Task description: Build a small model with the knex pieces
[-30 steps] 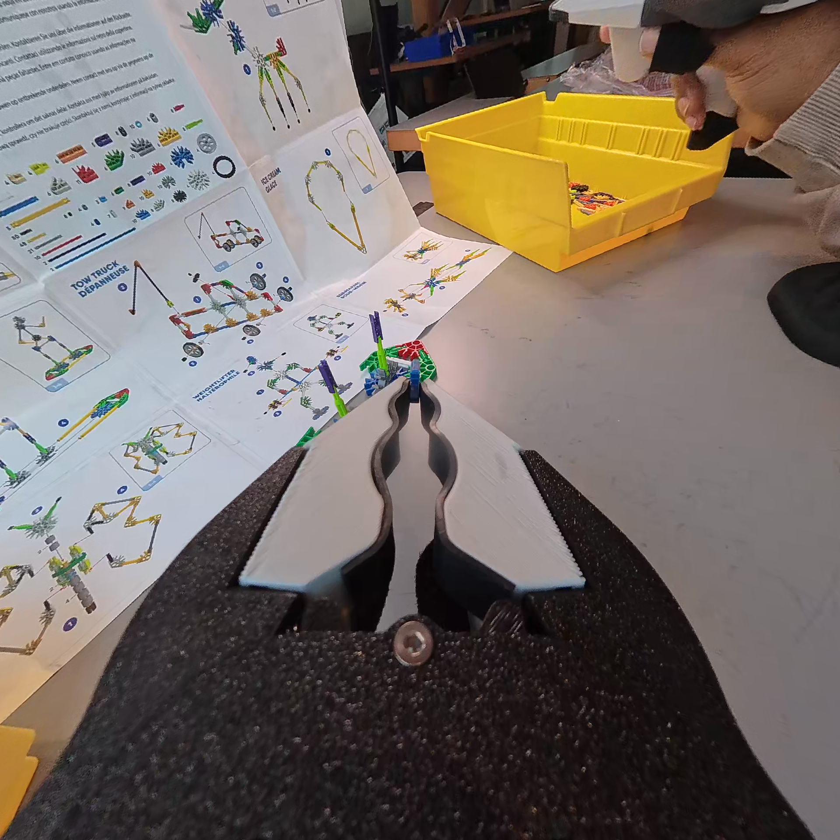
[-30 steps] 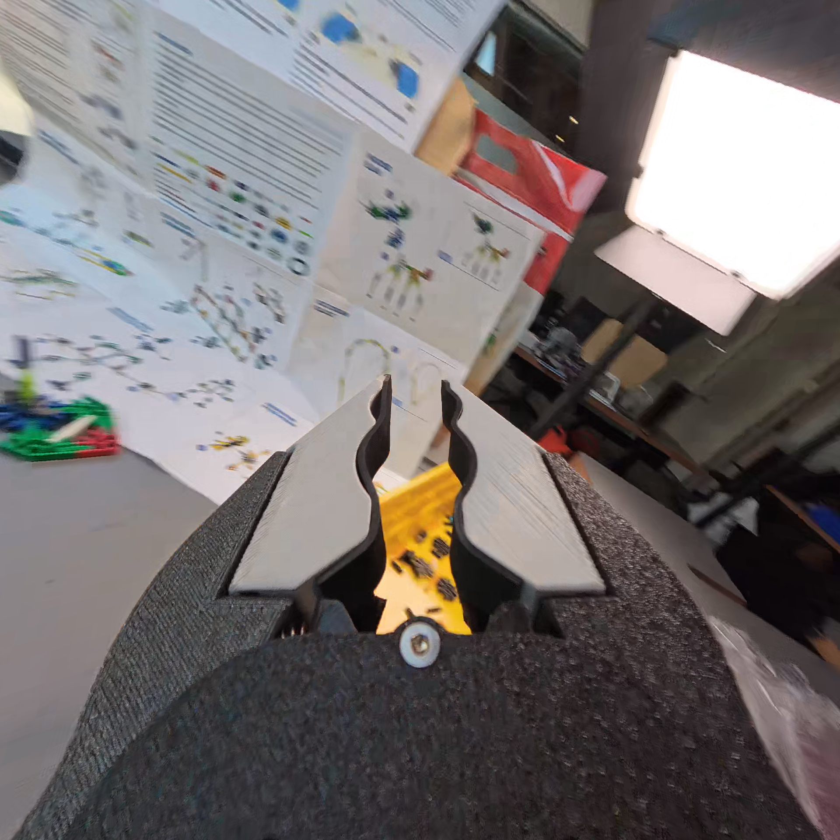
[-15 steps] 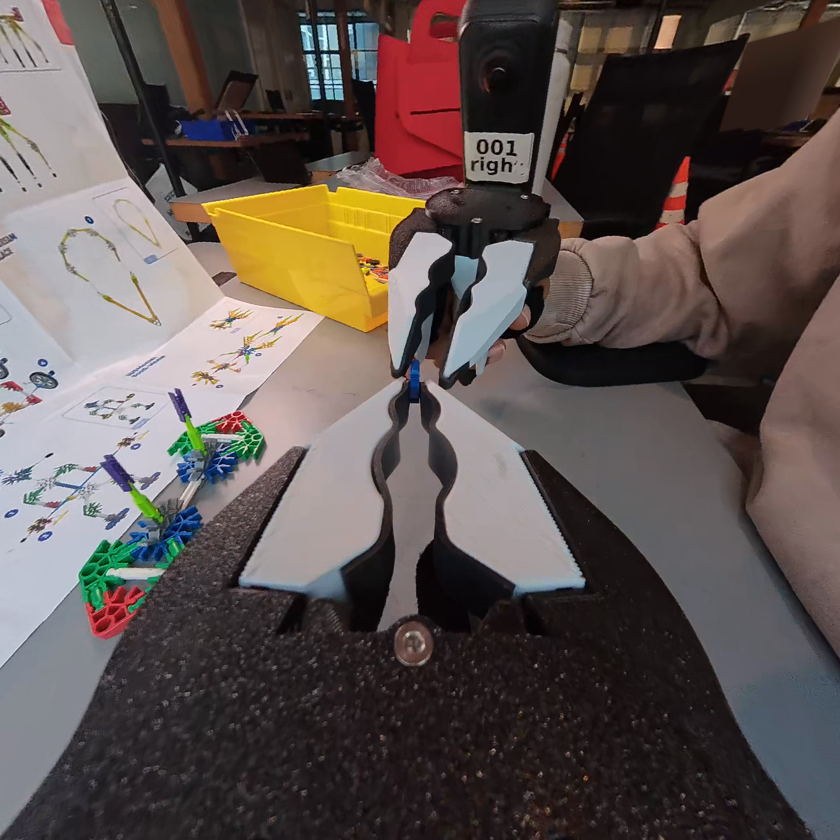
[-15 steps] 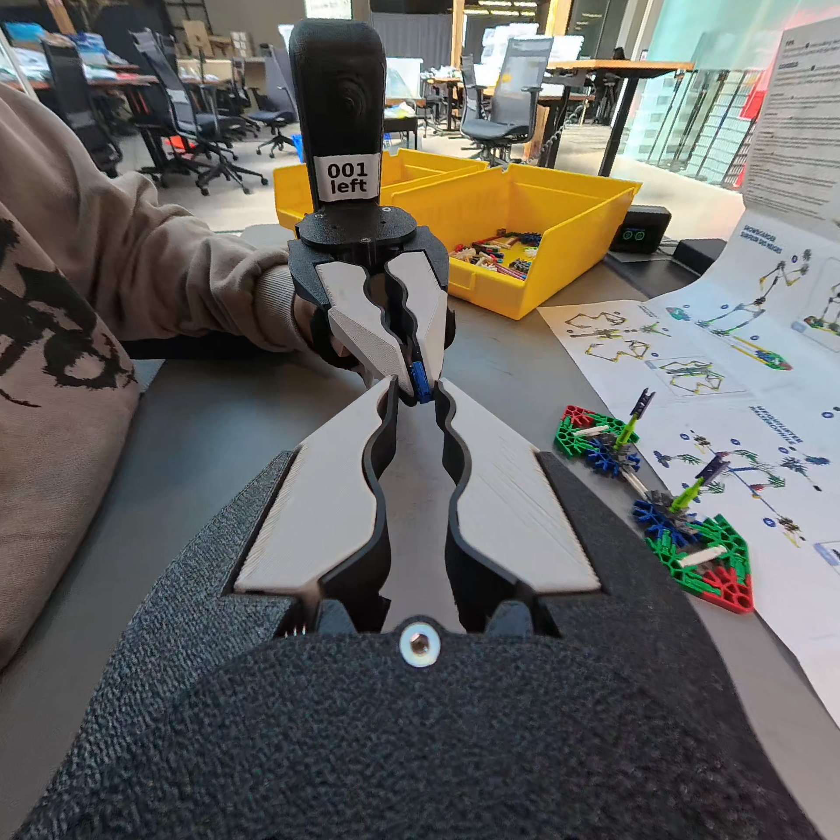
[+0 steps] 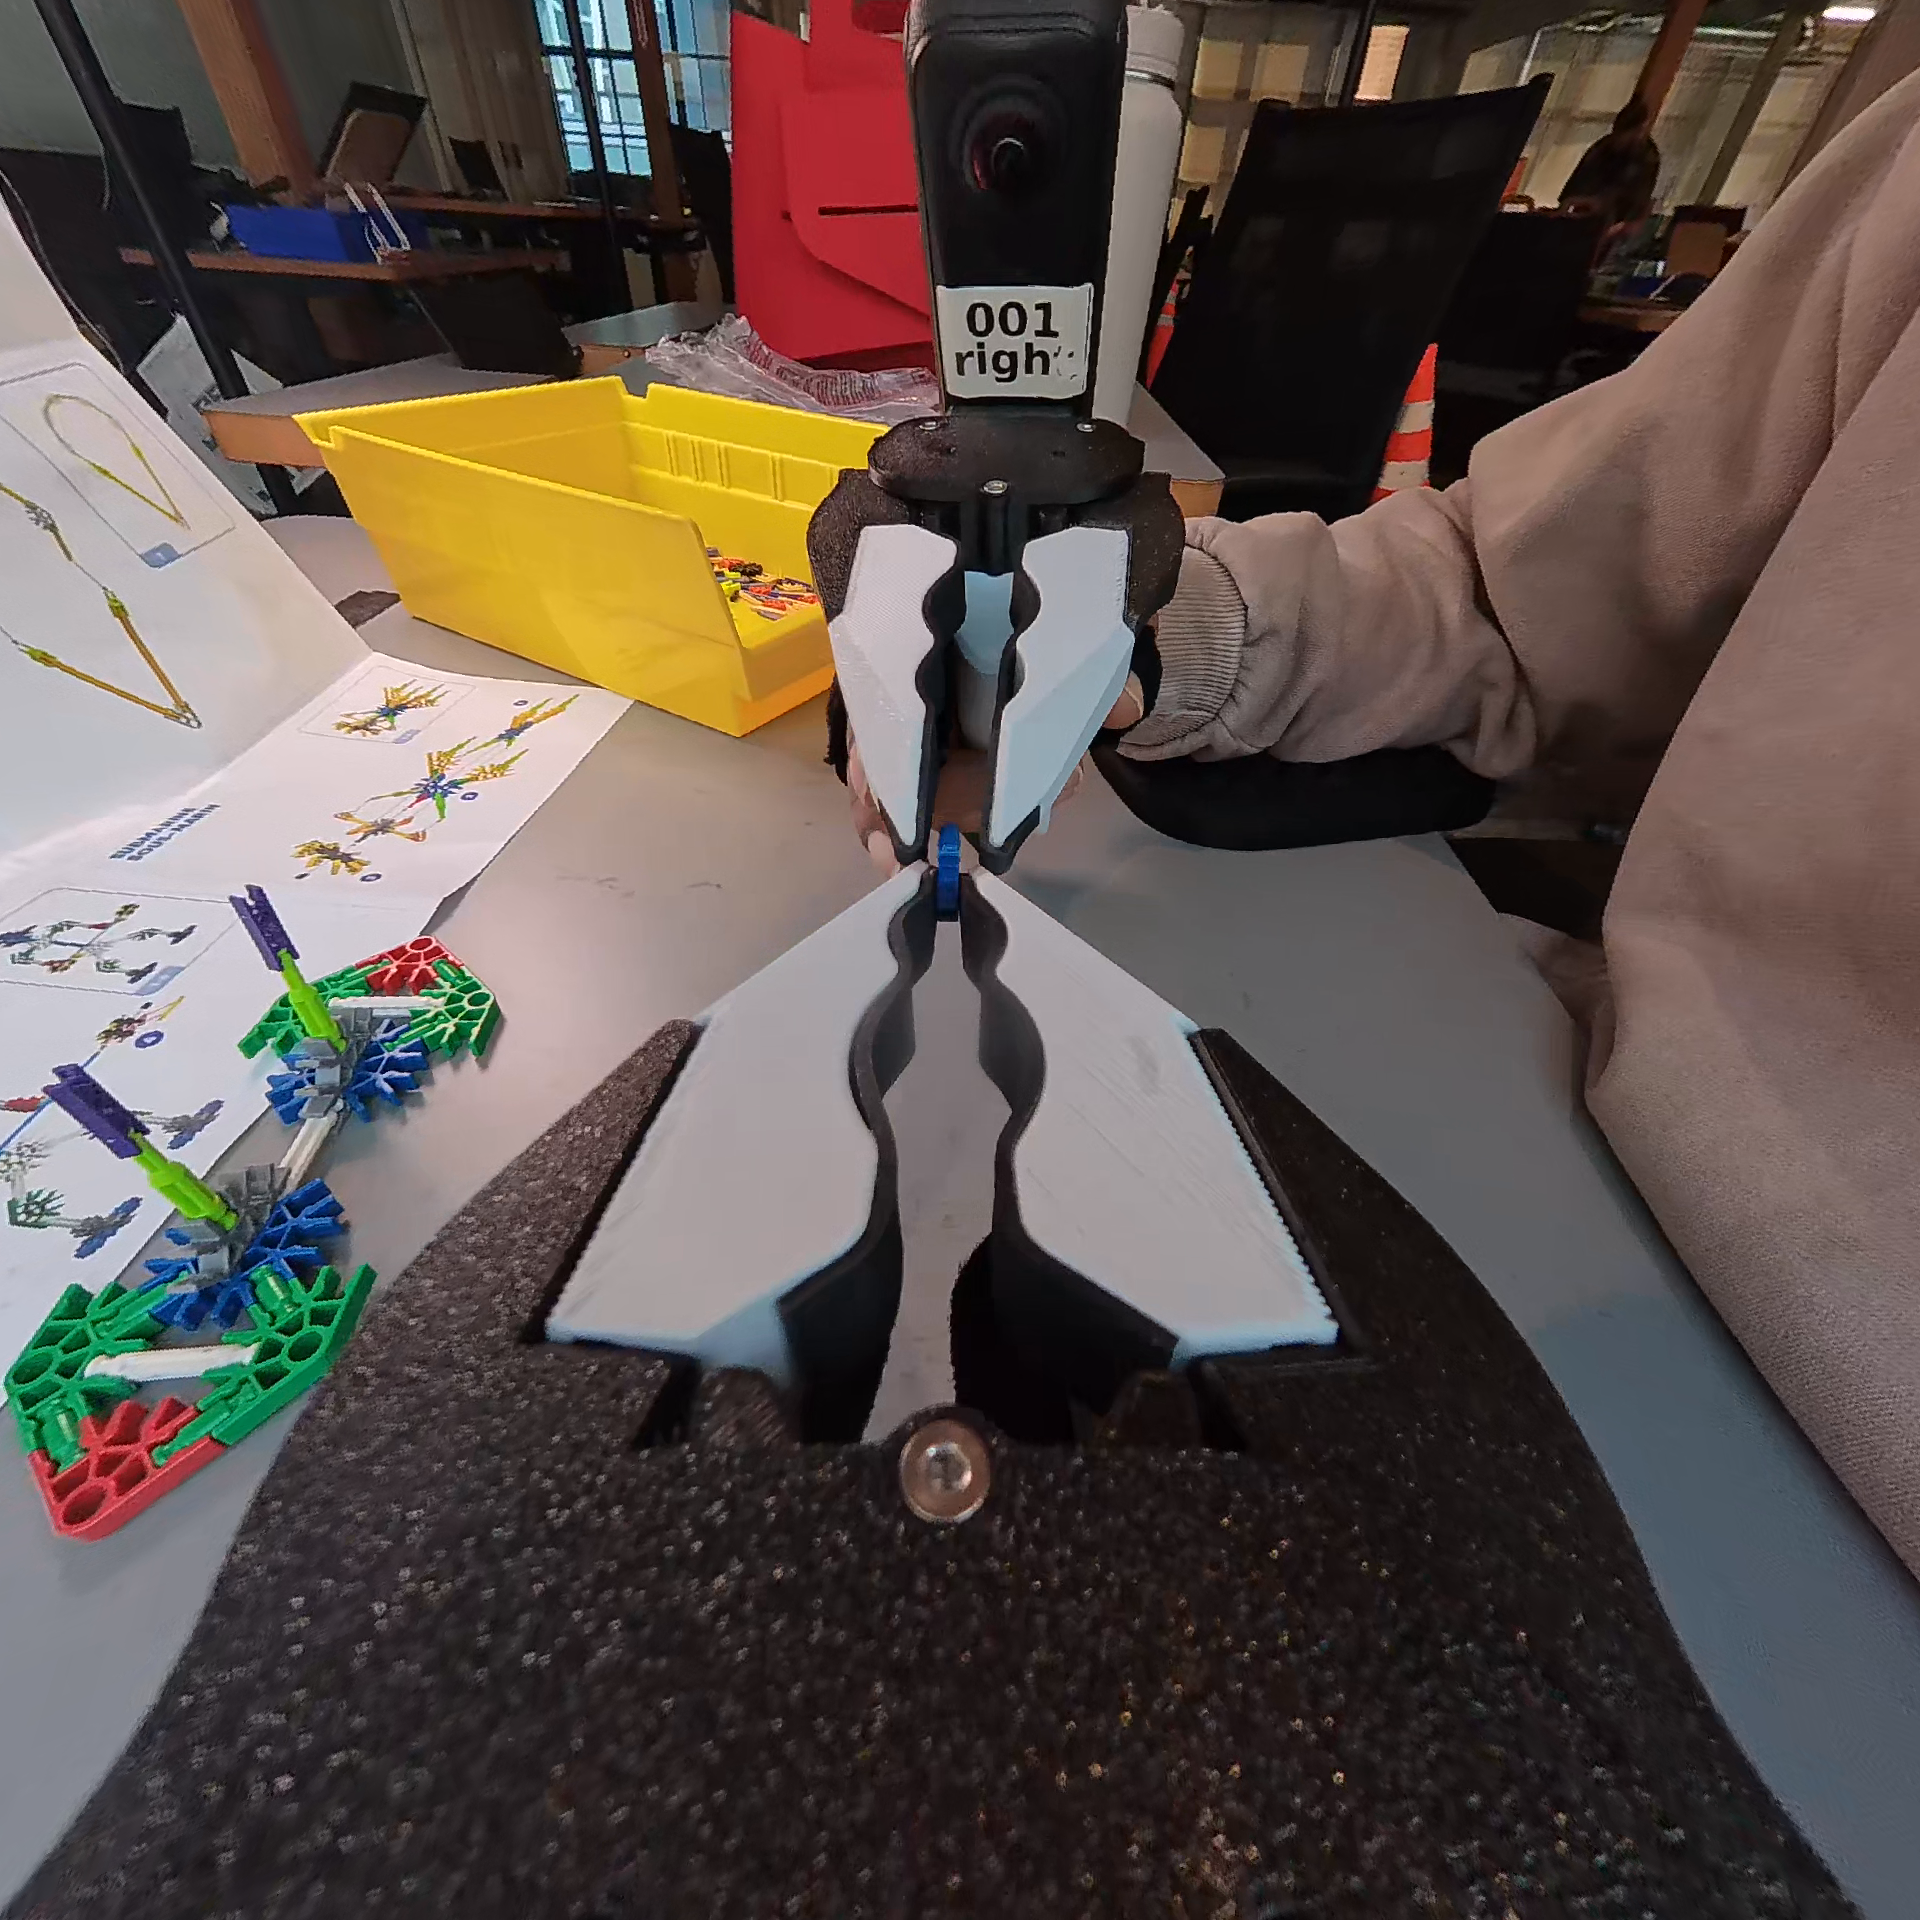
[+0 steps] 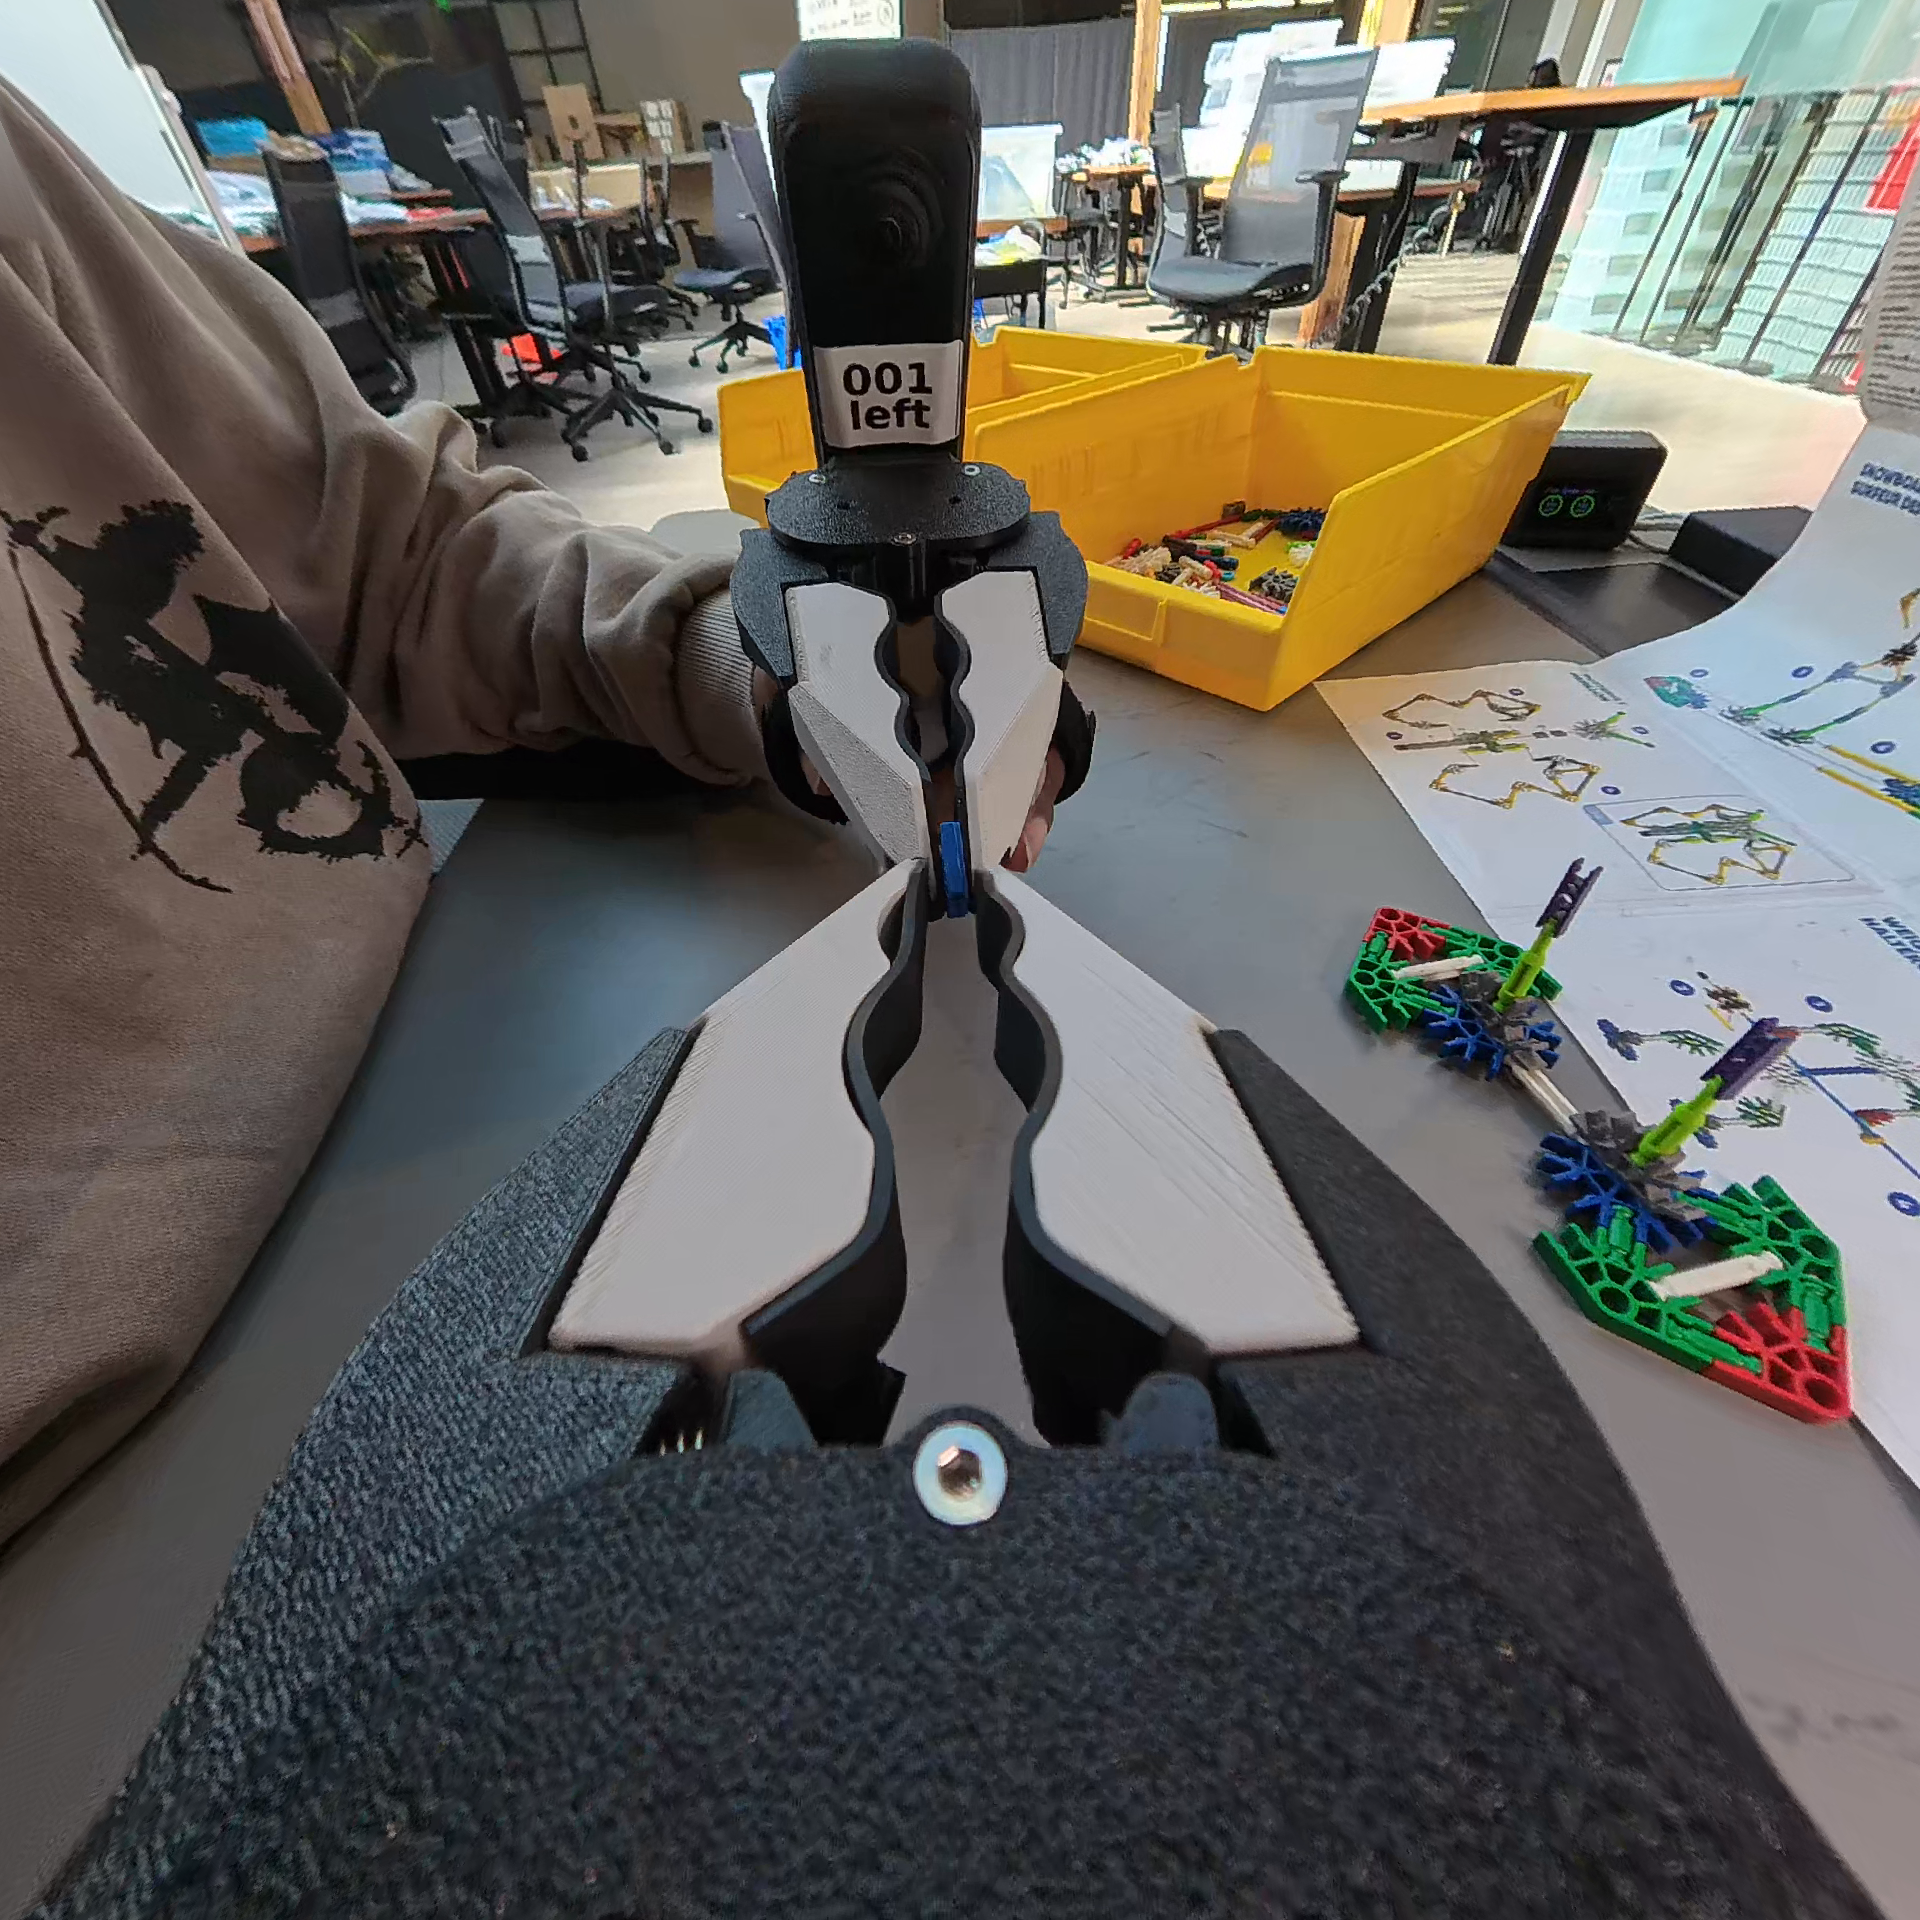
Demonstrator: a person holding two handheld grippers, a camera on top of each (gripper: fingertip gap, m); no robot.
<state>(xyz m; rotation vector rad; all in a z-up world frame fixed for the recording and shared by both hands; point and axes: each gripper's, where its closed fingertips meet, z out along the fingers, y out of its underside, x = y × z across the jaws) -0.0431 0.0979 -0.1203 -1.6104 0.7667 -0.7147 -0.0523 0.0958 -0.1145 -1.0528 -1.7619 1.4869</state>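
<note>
While tips meet nose to nose above grey table [image 5: 1299,997], left gripper [image 5: 943,891] pinches small blue connector piece [image 5: 945,883], jaws nearly closed. Right gripper [image 6: 948,902] slightly parted around same piece [image 6: 951,868]; firm grip cannot be told. Green-red-blue toy assembly [image 5: 249,1195] left of left gripper, on instruction sheet [image 5: 260,790]. Yellow parts bin [image 5: 582,540] beyond.

At frame centre, the left gripper [image 5: 943,902] pinches a small blue piece [image 5: 945,881] at its fingertips, meeting the right gripper [image 5: 948,847] tip to tip. A colourful toy assembly [image 5: 239,1164] lies lower left, a yellow bin [image 5: 540,540] upper left.
</note>
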